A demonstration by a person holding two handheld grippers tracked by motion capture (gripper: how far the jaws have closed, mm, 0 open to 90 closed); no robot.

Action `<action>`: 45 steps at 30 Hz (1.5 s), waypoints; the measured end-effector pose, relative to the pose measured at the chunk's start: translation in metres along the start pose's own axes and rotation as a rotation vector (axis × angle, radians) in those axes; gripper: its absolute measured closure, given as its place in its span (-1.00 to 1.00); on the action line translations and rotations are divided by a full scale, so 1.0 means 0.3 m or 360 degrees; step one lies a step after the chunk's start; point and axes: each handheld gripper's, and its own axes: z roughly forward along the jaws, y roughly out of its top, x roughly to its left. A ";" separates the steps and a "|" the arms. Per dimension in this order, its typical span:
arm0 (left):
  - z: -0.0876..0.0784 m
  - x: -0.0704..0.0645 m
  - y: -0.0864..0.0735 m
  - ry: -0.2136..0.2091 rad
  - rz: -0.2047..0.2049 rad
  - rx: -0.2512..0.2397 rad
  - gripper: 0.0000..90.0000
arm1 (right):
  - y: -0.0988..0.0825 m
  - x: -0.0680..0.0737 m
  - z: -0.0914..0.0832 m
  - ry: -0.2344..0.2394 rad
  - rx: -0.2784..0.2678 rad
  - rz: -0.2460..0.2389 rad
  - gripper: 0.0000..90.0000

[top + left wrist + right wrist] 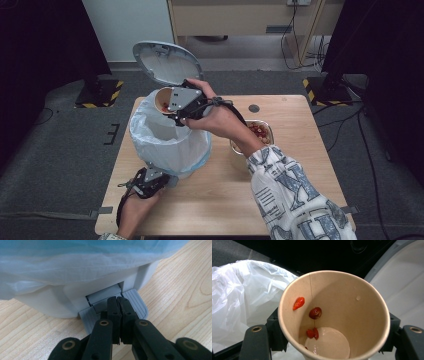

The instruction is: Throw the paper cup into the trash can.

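Note:
A white pedal bin (167, 145) lined with a pale plastic bag (242, 295) stands on the left of the wooden table (210, 200), its grey lid (167, 62) tipped up. My left gripper (119, 302) is shut, and its closed tips rest on the grey ribbed pedal (136, 305) at the bin's foot. My right gripper (333, 331) is shut on a brown paper cup (352, 305), one jaw on each side of its wall. The cup (164, 100) hangs tilted over the bin's mouth. A few red food bits (315, 313) cling inside it.
A clear tub of red food (259, 131) sits on the table right of the bin, partly behind the person's right forearm. The raised lid (402, 285) stands close behind the cup. Black stands with yellow-striped feet (102, 92) flank the table on the floor.

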 end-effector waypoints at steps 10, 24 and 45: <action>0.000 0.001 0.000 -0.0002 0.0001 -0.0001 0.95 | -0.005 0.008 0.049 0.0048 0.0046 0.0022 -0.35; 0.000 0.001 -0.001 -0.0006 -0.0001 -0.0003 0.95 | -0.001 0.007 0.092 0.0095 0.0124 0.0047 -0.36; 0.000 0.002 -0.001 -0.0006 -0.0002 -0.0004 0.95 | -0.028 -0.011 0.092 0.0113 0.0185 0.0309 -0.65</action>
